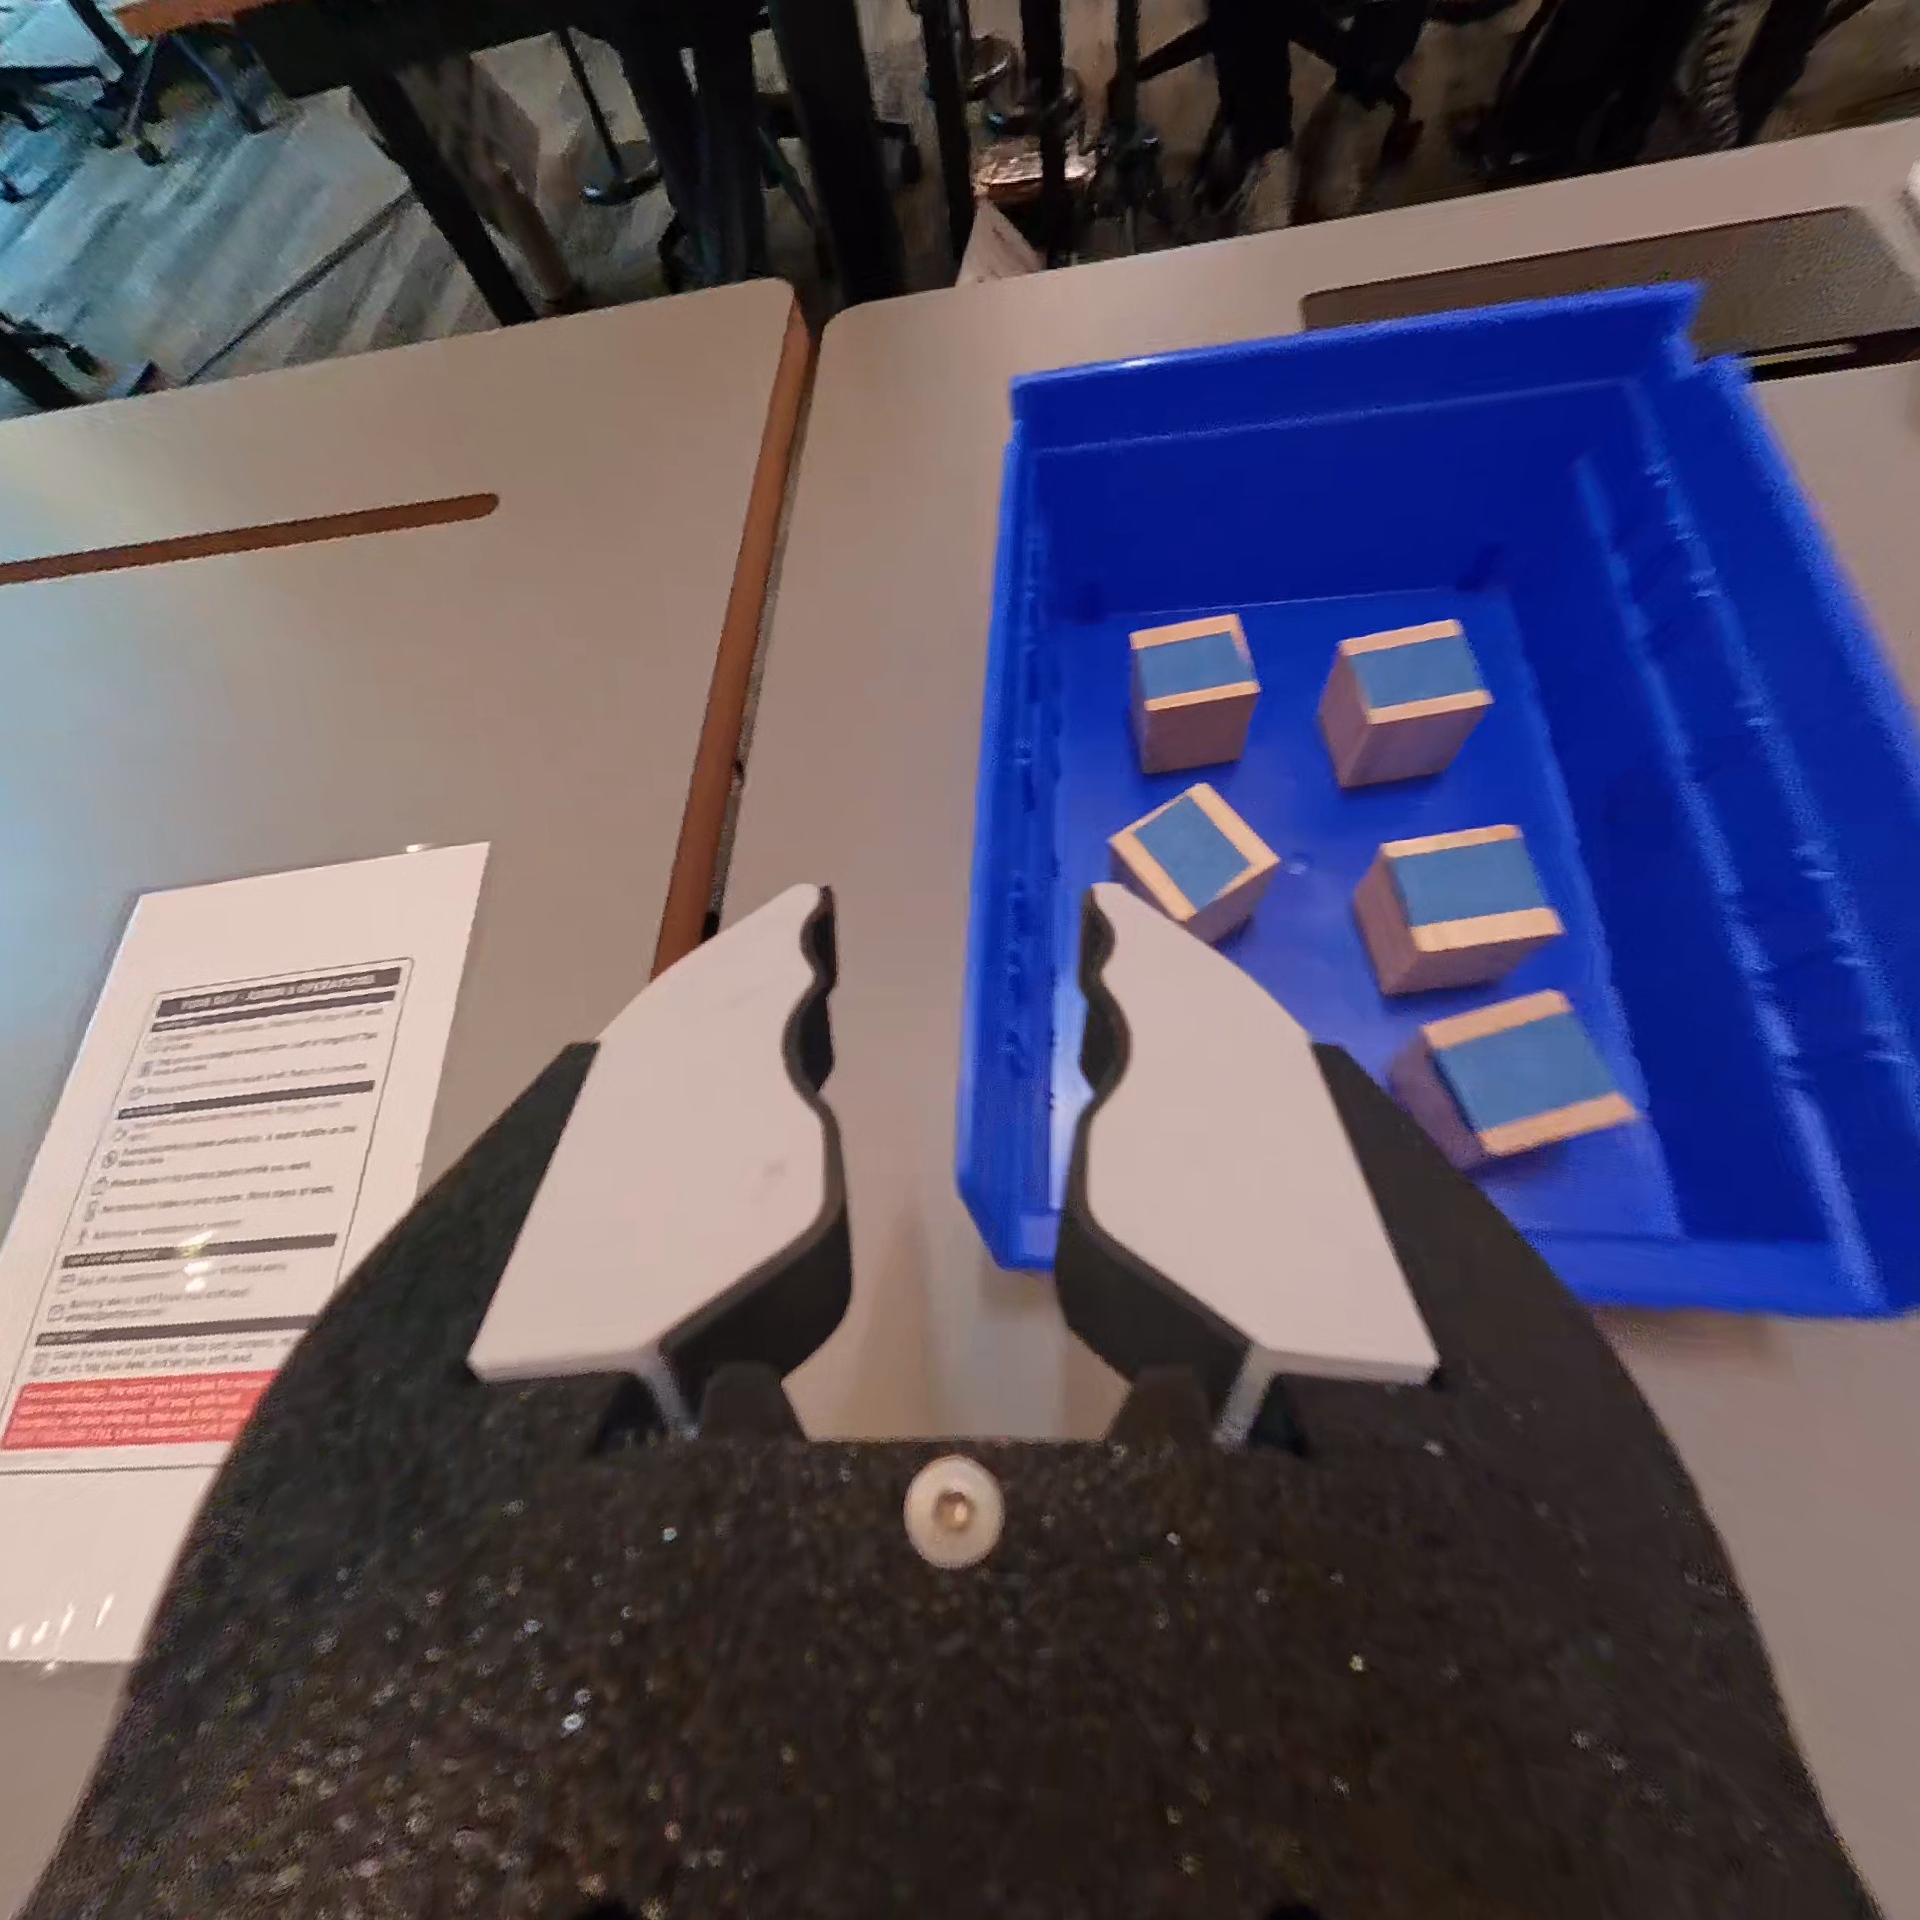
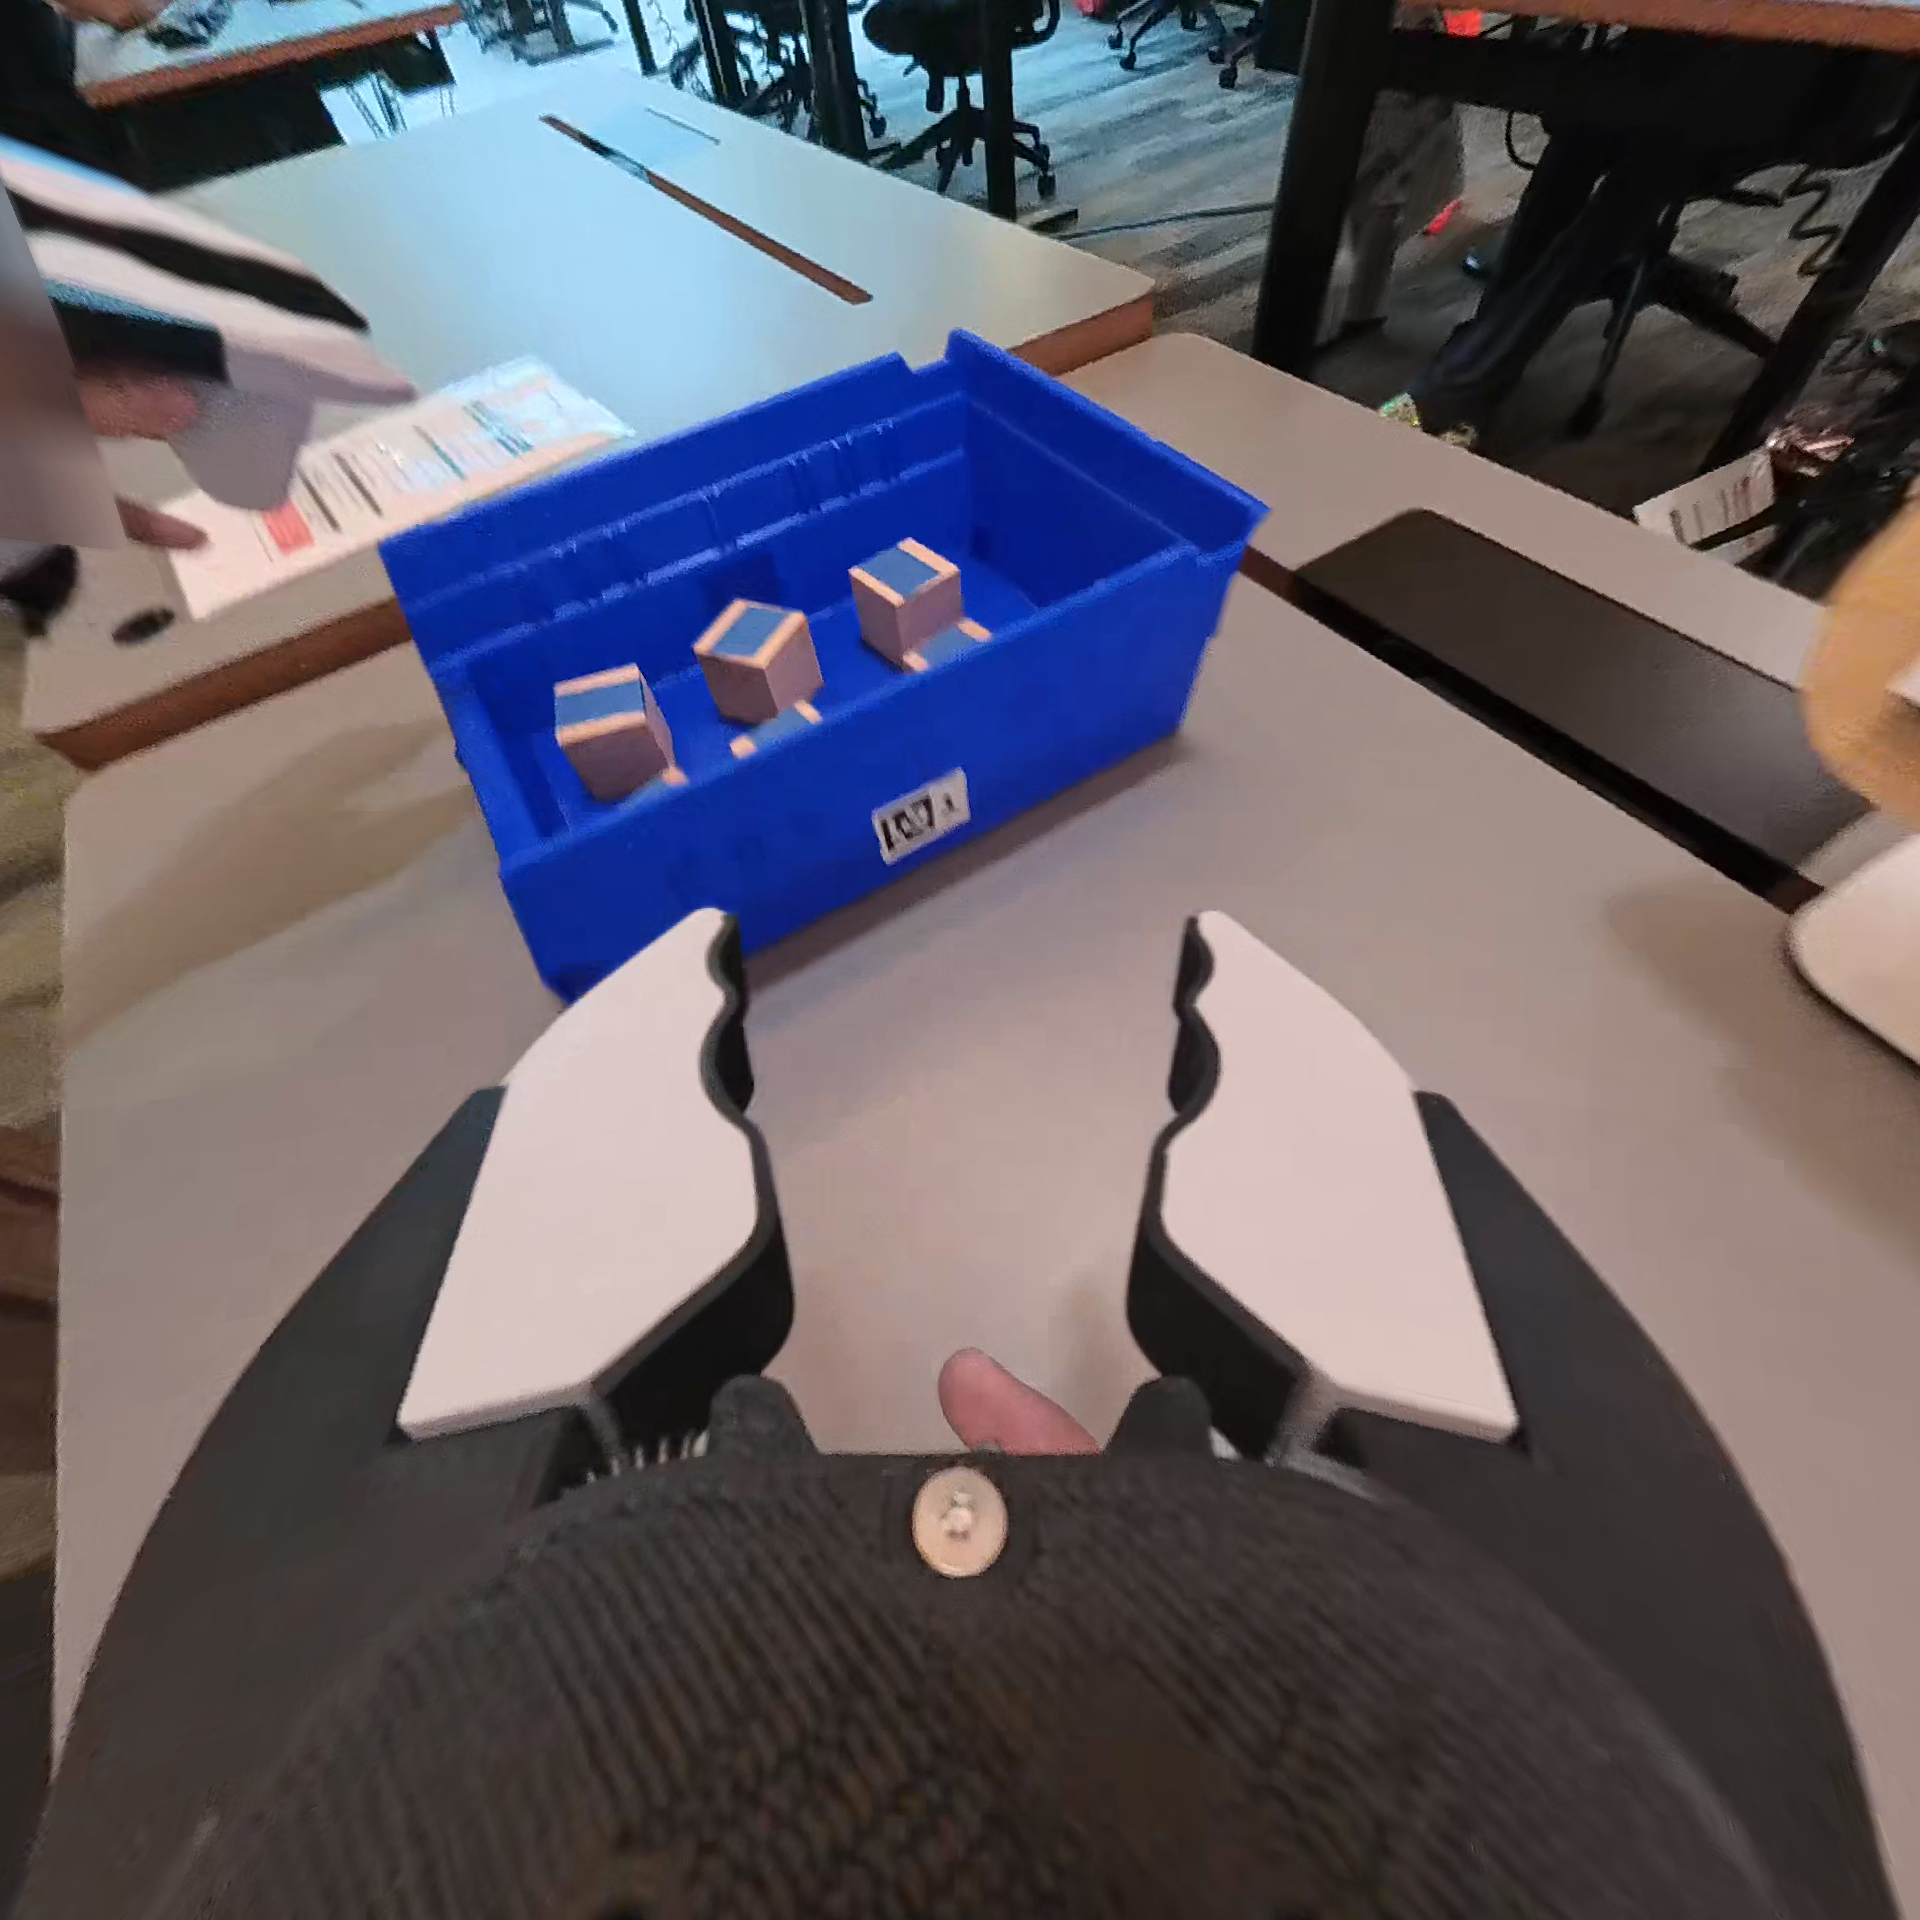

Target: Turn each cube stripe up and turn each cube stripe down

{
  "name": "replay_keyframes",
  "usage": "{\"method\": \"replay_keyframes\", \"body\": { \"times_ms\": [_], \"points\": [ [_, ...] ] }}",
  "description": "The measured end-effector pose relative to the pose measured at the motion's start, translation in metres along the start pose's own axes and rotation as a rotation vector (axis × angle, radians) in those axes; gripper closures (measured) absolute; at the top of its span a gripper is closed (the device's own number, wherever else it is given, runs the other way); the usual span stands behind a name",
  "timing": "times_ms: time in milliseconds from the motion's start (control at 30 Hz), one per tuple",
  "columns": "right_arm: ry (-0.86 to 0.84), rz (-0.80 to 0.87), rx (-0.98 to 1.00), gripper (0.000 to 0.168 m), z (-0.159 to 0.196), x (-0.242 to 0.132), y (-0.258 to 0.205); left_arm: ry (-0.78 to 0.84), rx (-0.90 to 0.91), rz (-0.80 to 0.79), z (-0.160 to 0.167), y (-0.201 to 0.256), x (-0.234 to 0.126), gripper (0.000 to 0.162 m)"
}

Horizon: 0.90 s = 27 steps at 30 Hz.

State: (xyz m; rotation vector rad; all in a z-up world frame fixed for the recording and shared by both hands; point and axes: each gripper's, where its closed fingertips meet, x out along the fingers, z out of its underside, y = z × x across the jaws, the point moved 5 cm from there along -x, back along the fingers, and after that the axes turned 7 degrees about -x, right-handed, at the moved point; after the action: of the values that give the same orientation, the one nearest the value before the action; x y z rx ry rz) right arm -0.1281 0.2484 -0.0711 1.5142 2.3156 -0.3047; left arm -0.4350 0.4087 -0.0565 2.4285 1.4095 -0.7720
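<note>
So both grippers are hanging empty right now. The left gripper (image 1: 956, 914) is hovering with its jaws parted a bit, right finger sitting over the near-left wall of the blue bin (image 1: 1013, 935). The right gripper (image 2: 961, 935) is spread wider, sitting back from the bin over bare table (image 2: 1351, 883).

Five wooden cubes (image 1: 1193, 862) are sitting in the bin ahead and right of the left tool, all showing the blue stripe on top, so my guess is flipping them stripe down is the step in hand.

Tip-wise: the closest cube is rotated relative to the others, so I'd be twisting the wrist to square the fingers on two plain side faces. Go in from above, since that bin wall is crowding the fingers.
</note>
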Motion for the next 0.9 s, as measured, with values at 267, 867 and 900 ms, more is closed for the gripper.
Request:
{"method": "replay_keyframes", "body": {
  "times_ms": [267, 867, 900],
  "points": [
    [0.065, 0.043, -0.037, 0.066, 0.060, -0.117, 0.029, -0.272, -0.012, 0.210, 0.010, 0.059, 0.002, 0.090],
    [0.169, 0.145, -0.104, 0.070, 0.142, -0.190, 0.049, -0.768, -0.429, -0.044, 0.026, 0.070, 0.121, 0.086],
    [0.184, 0.144, -0.104, 0.070, 0.140, -0.192, 0.050, -0.775, -0.441, -0.055, 0.027, 0.069, 0.125, 0.086]
  ]
}}
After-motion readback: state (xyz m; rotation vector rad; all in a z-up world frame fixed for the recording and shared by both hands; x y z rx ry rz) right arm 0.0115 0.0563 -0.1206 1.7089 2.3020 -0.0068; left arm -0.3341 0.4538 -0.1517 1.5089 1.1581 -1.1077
